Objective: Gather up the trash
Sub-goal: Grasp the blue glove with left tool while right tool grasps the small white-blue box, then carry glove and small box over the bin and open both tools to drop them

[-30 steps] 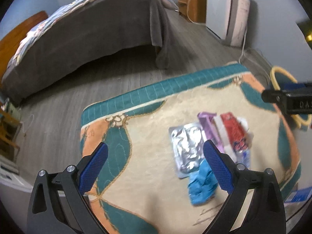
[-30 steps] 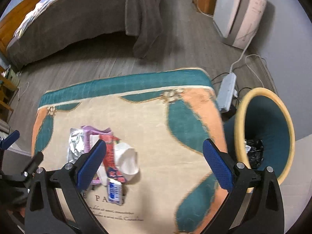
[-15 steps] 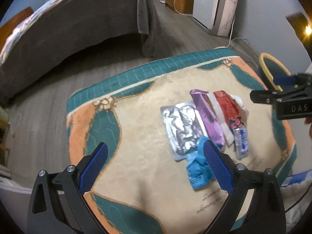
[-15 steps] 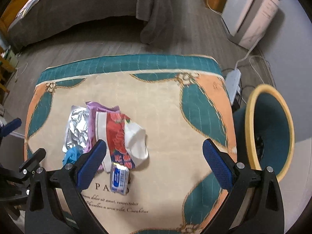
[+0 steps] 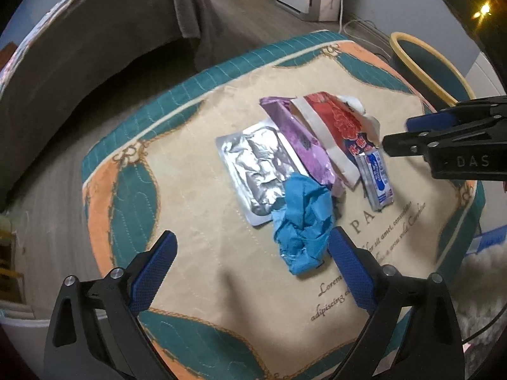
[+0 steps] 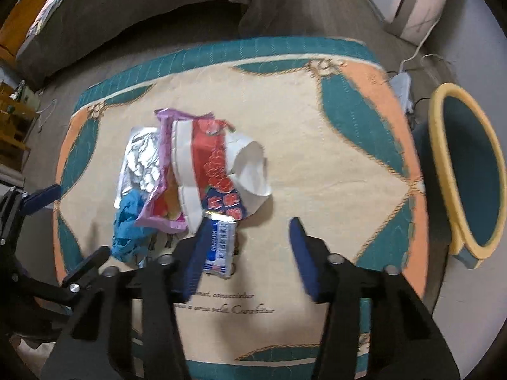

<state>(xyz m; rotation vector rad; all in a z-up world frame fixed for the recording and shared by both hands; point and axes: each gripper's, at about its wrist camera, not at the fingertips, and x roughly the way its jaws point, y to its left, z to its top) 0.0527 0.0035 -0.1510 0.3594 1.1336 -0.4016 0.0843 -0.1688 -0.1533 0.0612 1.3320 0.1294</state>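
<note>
Right jaws: the right gripper (image 6: 247,250) has just been closing, its blue pads now partly drawn in yet still apart, with only bare cloth between them; the left pad stands just in front of the small blue-and-white sachet (image 6: 220,247), and whether it touches cannot be told.
Left jaws: the left gripper (image 5: 250,266) stands wide apart, clamped on nothing; its right pad sits just beside the crumpled blue wrapper (image 5: 302,218).
Trash pile: all pieces lie together left of centre on the quilted table cover (image 6: 317,145) in the right wrist view.
Foil: a flat silver blister sheet (image 5: 256,164) lies at the pile's left, its lower right corner under the blue wrapper.
Purple: a purple wrapper (image 5: 298,139) lies slantwise across the foil's right edge.
Red: a red-and-white packet (image 5: 336,123) lies beside the purple one, with a crumpled white paper (image 6: 250,167) at its right.
Sachet in left view: lower right of the pile (image 5: 377,174), just under the right gripper's tips (image 5: 408,136).
Bin: a teal waste basket (image 6: 475,171) with a yellow rim stands at the right edge of the frame, off the cover's right side.
Background: a bed with a grey blanket (image 6: 126,9) fills the upper left.
</note>
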